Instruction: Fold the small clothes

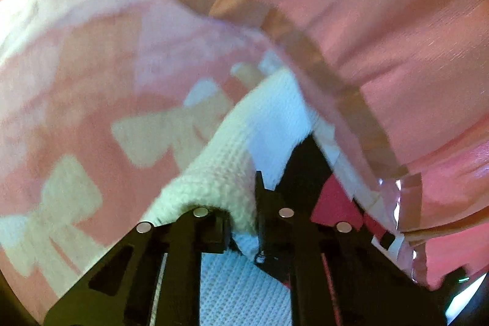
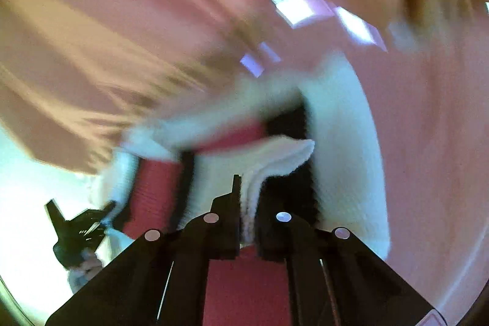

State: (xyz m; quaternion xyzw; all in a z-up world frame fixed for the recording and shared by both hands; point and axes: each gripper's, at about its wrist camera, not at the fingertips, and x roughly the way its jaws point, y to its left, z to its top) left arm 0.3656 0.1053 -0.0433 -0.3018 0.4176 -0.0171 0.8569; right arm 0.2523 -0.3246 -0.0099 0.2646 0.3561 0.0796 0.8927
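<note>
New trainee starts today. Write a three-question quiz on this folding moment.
1. True or false: the left gripper has its jaws shut on white knit fabric.
2. What does the right gripper hold? A) bare air B) a white knit edge C) a hanger
3. What shapes pattern the pink cloth in the left wrist view?

Key: 1 true; 2 B; 3 cream bows.

no legible text, label, brand or number on anything in either blurred view
</note>
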